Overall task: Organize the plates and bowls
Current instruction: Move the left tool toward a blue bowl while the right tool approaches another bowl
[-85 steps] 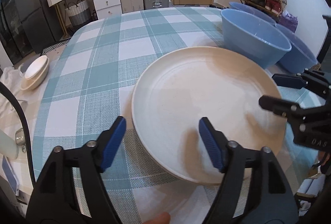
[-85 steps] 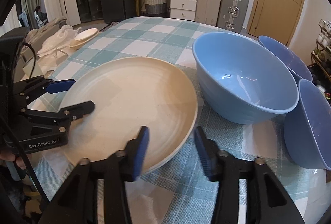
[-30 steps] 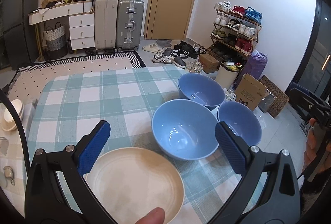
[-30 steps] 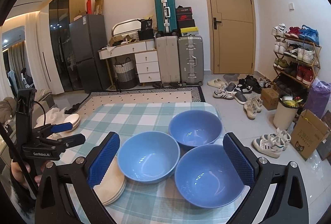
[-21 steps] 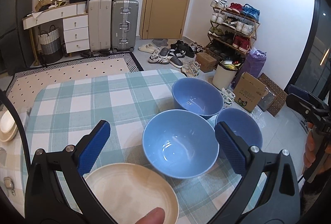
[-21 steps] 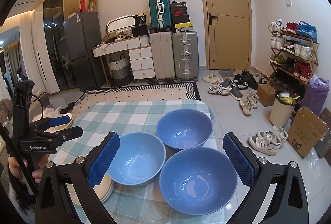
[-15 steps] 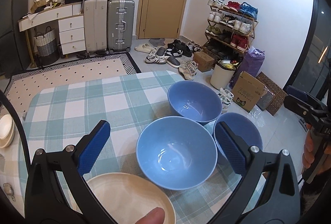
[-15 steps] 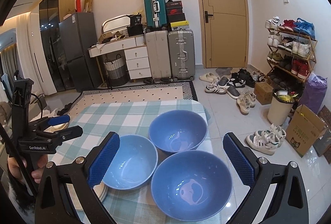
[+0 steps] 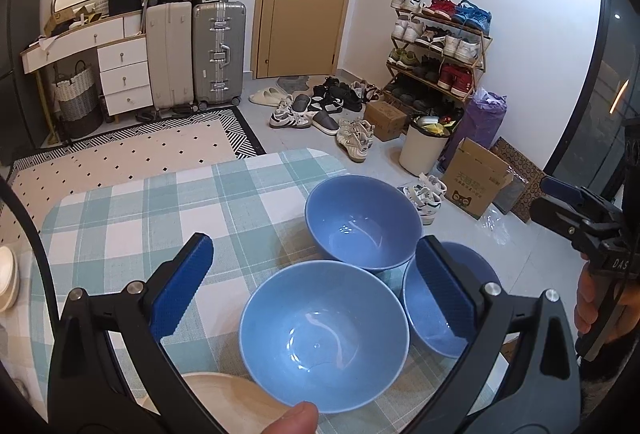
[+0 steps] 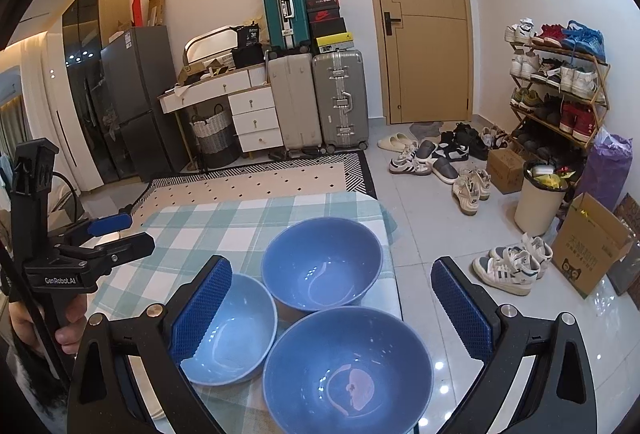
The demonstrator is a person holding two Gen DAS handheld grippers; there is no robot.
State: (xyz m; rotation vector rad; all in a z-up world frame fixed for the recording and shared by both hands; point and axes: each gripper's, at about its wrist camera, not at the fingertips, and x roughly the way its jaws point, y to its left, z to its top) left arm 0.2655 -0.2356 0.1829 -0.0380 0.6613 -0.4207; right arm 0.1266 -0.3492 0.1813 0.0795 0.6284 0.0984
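Blue bowls: three sit clustered, rims near touching, at the surface's [image 9: 120,209] right end; near bowl [image 9: 324,330], far bowl [image 9: 362,220], edge bowl [image 10: 346,374].
Plate [image 9: 224,400]: cream, just beside the near bowl.
Fingers: left gripper [image 9: 316,294] and right gripper [image 10: 332,310] both spread wide, holding nothing.
Orientation: bowls upright, mouths up; round, so no long axis.
Risk: edge bowl sits close to the drop, so I'd judge a nudge could tip it to the floor; pinching one rim may knock its neighbours.
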